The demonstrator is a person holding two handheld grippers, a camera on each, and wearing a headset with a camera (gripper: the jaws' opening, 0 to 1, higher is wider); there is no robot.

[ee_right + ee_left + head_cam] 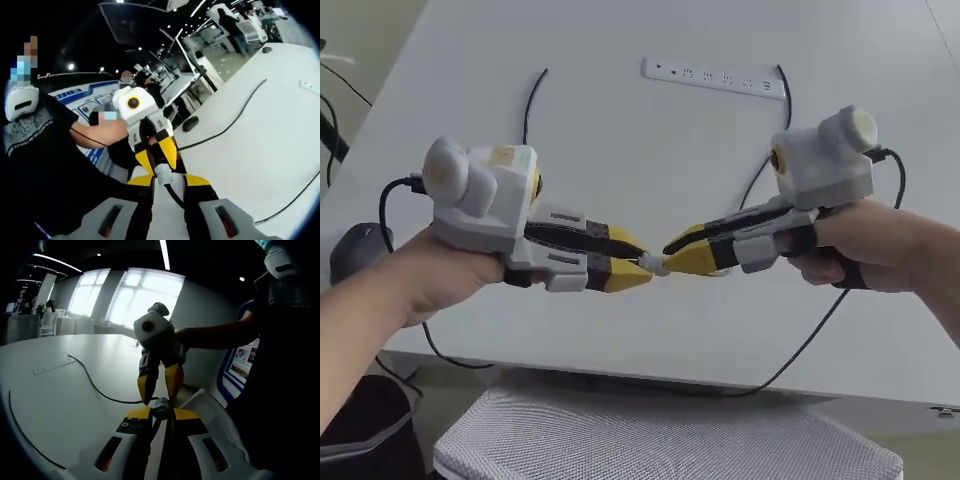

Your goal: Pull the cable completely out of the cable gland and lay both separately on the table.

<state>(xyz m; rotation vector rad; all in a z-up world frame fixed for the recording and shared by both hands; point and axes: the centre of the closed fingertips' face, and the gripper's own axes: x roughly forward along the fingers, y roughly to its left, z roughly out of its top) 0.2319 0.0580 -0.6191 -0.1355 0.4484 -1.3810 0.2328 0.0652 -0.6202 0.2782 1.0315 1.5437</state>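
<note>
Both grippers meet tip to tip in the air, above the near edge of the white table (620, 130).

Left gripper (642, 263): jaws nearly closed, pinching the cable gland (658, 265). The gland is a small pale grey piece sitting right at the yellow jaw tips. In the left gripper view it sits centred between that gripper's own two tips.

Right gripper (671, 259): jaws also drawn in close, clamped on the cable (175, 195). In the right gripper view the black cable leaves the gland and runs back down between that gripper's own jaws, with the gland sticking out just past the tips. The left gripper's yellow jaws come in from above there and close on the gland's far end.

The cable is not out yet; it is still seated in the gland and nothing is laid on the table. The length of cable behind the right jaws is hidden.

The grippers point roughly at each other along one line, both tilted slightly down toward the gland.

On the table, well behind the grippers, a white power strip (715, 78) lies flat and thin black leads (527, 110) trail across the surface. A grey mesh chair (660, 440) sits below the table's front edge.
</note>
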